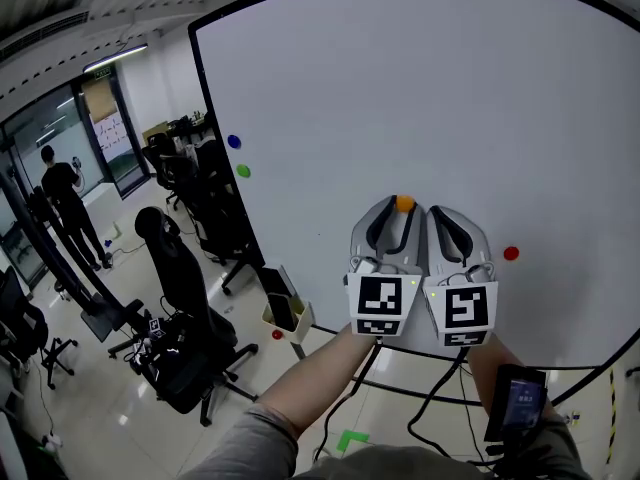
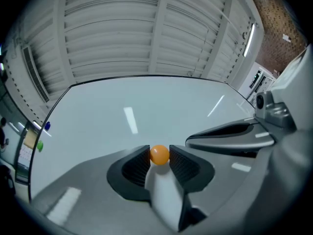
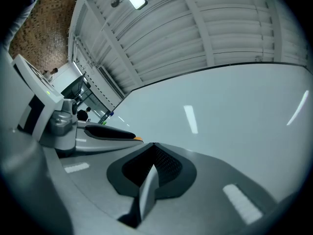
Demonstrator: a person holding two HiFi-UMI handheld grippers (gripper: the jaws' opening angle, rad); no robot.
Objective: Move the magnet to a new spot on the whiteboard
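Observation:
An orange round magnet [image 1: 404,204] is pinched between the ribbed pads of my left gripper [image 1: 403,208], in front of the big whiteboard [image 1: 420,98]. The left gripper view shows the same magnet [image 2: 159,154] held at the jaw tips of the left gripper [image 2: 159,156], with the board's white face behind it. Close beside it on the right sits my right gripper [image 1: 440,214], its jaws together with nothing between them. In the right gripper view the right gripper [image 3: 152,146] has its pads meeting at the tips, and the left gripper's body [image 3: 105,133] lies to its left.
Other magnets stick to the whiteboard: a red one [image 1: 511,253] at the right, a blue one [image 1: 234,141] and a green one [image 1: 243,171] near the left edge. Office chairs [image 1: 185,298] and a person [image 1: 65,203] stand at the far left. Cables hang below my arms.

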